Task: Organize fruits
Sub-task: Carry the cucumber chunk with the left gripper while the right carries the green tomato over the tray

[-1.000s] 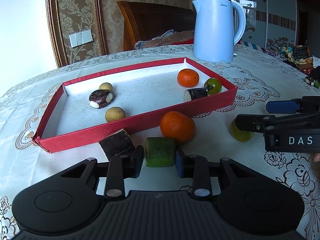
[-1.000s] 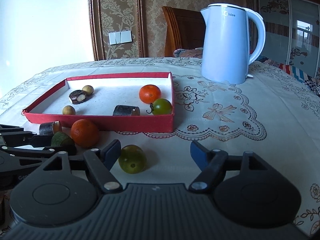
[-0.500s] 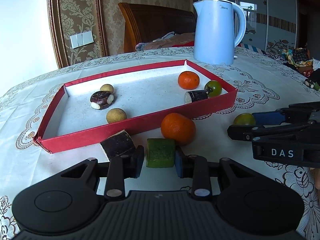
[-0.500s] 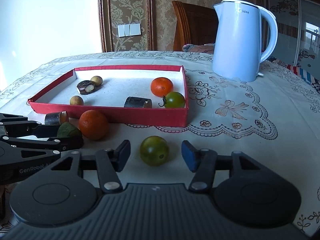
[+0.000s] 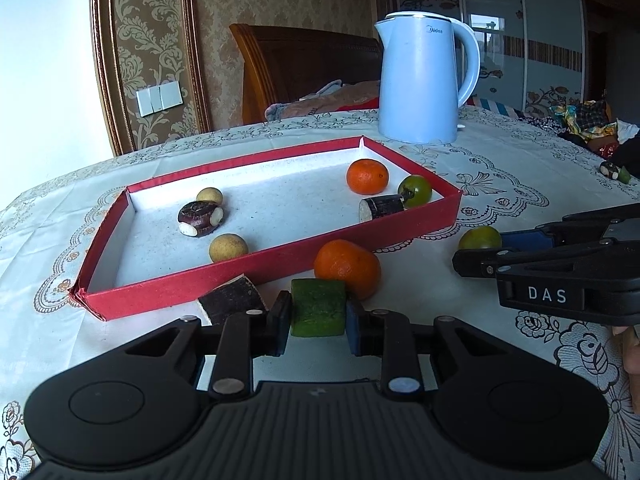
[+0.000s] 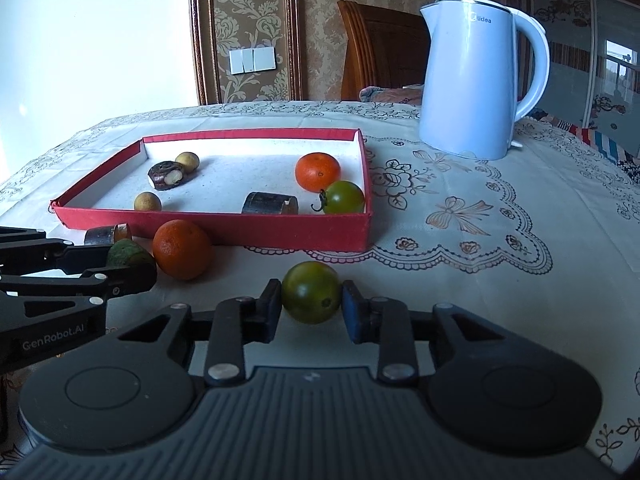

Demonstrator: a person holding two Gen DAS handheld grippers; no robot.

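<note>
My left gripper (image 5: 318, 316) is shut on a green cut fruit piece (image 5: 318, 307) in front of the red tray (image 5: 256, 270). My right gripper (image 6: 311, 310) is shut on a green tomato (image 6: 311, 297), which also shows in the left wrist view (image 5: 478, 238). An orange (image 5: 346, 266) and a dark cane piece (image 5: 232, 300) lie on the cloth by the tray's front wall. In the tray lie an orange (image 5: 367, 176), a green tomato (image 5: 416, 191), a cane piece (image 5: 382, 208), two longans and a dark chestnut-like fruit (image 5: 200, 219).
A blue kettle (image 5: 424, 80) stands behind the tray on the lace tablecloth. A wooden chair (image 5: 304, 68) is at the table's far edge. Small fruit pieces (image 5: 614, 171) lie at the far right. The two grippers are side by side, close together.
My right gripper moved onto the green tomato and closed on it. My left gripper stayed shut on the green piece and rose slightly.
</note>
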